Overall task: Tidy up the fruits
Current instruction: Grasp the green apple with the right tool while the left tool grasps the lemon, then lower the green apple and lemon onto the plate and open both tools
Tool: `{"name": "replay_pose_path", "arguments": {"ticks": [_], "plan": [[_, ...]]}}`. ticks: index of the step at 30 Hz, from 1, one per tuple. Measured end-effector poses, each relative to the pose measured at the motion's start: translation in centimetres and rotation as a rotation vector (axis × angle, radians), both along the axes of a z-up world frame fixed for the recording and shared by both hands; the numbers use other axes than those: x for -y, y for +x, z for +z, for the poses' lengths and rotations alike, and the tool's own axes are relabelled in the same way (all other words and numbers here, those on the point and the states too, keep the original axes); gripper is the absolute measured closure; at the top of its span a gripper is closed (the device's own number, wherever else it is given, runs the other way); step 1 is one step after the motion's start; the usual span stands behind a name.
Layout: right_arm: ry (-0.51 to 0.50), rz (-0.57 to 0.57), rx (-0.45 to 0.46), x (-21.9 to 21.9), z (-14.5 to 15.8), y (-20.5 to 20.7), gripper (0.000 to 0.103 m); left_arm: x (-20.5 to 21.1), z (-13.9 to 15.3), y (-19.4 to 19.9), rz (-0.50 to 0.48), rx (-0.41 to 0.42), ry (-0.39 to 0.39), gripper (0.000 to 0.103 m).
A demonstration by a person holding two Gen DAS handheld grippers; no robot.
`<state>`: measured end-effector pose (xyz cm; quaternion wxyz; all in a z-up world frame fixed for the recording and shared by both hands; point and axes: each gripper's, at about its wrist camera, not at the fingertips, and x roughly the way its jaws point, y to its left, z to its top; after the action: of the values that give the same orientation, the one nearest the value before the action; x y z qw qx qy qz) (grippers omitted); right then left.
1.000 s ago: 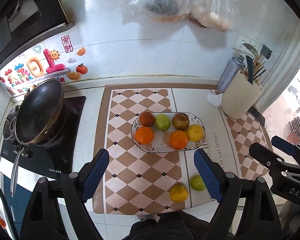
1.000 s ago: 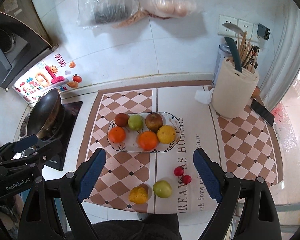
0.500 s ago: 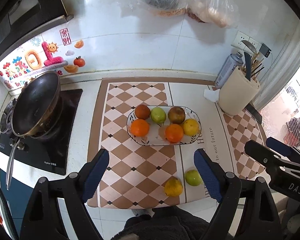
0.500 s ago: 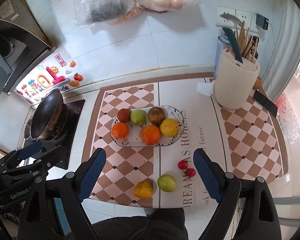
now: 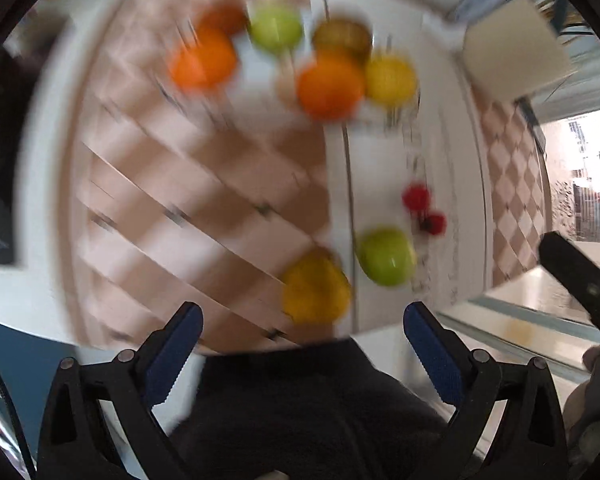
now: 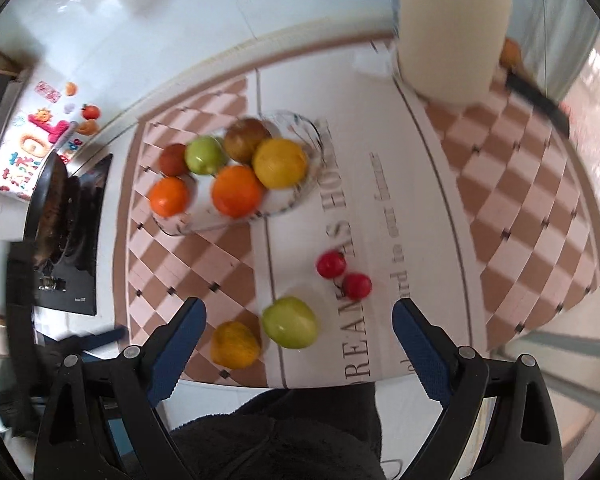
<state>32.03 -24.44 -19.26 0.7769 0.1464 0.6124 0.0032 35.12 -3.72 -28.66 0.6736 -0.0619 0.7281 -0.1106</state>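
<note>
A glass plate (image 6: 304,196) on the checkered mat holds several fruits: two oranges, a lemon (image 6: 280,163), a green apple and two brown ones. Loose near the front edge lie a yellow-orange fruit (image 6: 235,345), a green apple (image 6: 289,322) and two small red fruits (image 6: 331,264). My right gripper (image 6: 299,316) is open and empty, just above and in front of the loose green apple. My left gripper (image 5: 302,318) is open and empty, close over the yellow-orange fruit (image 5: 315,288) and green apple (image 5: 386,256); that view is blurred. The plate's fruits (image 5: 328,86) lie beyond.
A cream utensil holder (image 6: 448,32) stands at the back right with a dark phone (image 6: 538,102) beside it. A black pan (image 6: 56,208) sits on the stove at the left. The counter's front edge (image 6: 320,384) runs just under the grippers.
Both grippers have dropped lower and tilted down toward the loose fruits at the counter's front. The left view is now motion-blurred. Both stay open.
</note>
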Motion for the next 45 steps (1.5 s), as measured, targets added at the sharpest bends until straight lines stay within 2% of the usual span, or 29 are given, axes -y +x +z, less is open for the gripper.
{"name": "replay_pose_path", "arguments": {"ticks": [1,3,6,8,10,13,15,18,20,22,23,24,26,30,34,37,40,44,45], "plan": [[0.008,-0.007,-0.012,0.4,-0.8,-0.1,0.010,0.3,-1.3,0.0,0.004,-0.034,-0.002,0.000],[0.027,-0.018,-0.040,1.2,-2.7,-0.2,0.021,1.0,-4.4,-0.2,0.015,-0.115,-0.032,0.001],[0.057,-0.023,-0.078,2.0,-4.9,-0.2,0.024,1.4,-6.7,-0.3,0.035,-0.162,-0.068,0.005],[0.065,-0.019,-0.103,2.1,-6.3,-0.3,0.024,1.7,-7.3,-0.4,0.045,-0.177,-0.088,0.015],[0.086,-0.016,-0.129,1.9,-7.6,-0.1,0.025,1.9,-7.7,-0.3,0.050,-0.175,-0.088,0.047],[0.124,-0.015,-0.169,1.5,-9.6,0.2,0.025,1.9,-7.4,-0.3,0.050,-0.141,-0.067,0.048],[0.137,0.010,-0.205,0.9,-10.9,0.6,0.025,1.7,-6.5,-0.5,0.010,-0.071,-0.004,0.049],[0.146,0.056,-0.236,-0.6,-12.7,1.0,0.025,0.4,-5.7,-0.4,0.002,-0.019,0.074,0.049],[0.147,0.086,-0.254,-1.8,-14.0,1.2,0.025,-0.9,-6.0,-0.1,0.036,-0.036,0.084,0.049],[0.149,0.109,-0.267,-2.9,-15.1,1.4,0.025,-1.7,-6.1,0.1,0.078,-0.052,0.061,0.049],[0.151,0.117,-0.271,-3.3,-15.4,1.5,0.026,-1.8,-6.0,0.1,0.086,-0.051,0.062,0.049],[0.154,0.124,-0.275,-3.7,-15.7,1.6,0.034,-1.8,-6.0,0.1,0.088,-0.055,0.062,0.049],[0.148,0.145,-0.287,-4.6,-16.4,1.8,0.041,-1.5,-5.8,-0.1,0.088,-0.049,0.063,0.049],[0.079,0.197,-0.251,-5.7,-16.1,2.2,0.043,-1.9,-5.5,0.0,0.089,-0.049,0.057,0.049],[0.068,0.210,-0.240,-5.9,-15.6,2.7,0.043,-2.2,-4.5,0.4,0.095,-0.043,0.031,0.049],[0.095,0.195,-0.211,-5.3,-14.2,3.4,0.043,-2.0,-2.2,1.6,0.103,-0.021,-0.013,0.049],[0.129,0.173,-0.161,-4.3,-11.7,4.7,0.043,-1.7,1.0,3.8,0.117,0.038,-0.059,0.049],[0.148,0.155,-0.075,-2.9,-8.0,8.1,0.043,-1.5,3.7,8.3,0.129,0.106,-0.074,0.049],[0.145,0.152,-0.055,-2.5,-7.2,9.2,0.043,-2.1,3.5,10.1,0.134,0.111,-0.071,0.049]]}}
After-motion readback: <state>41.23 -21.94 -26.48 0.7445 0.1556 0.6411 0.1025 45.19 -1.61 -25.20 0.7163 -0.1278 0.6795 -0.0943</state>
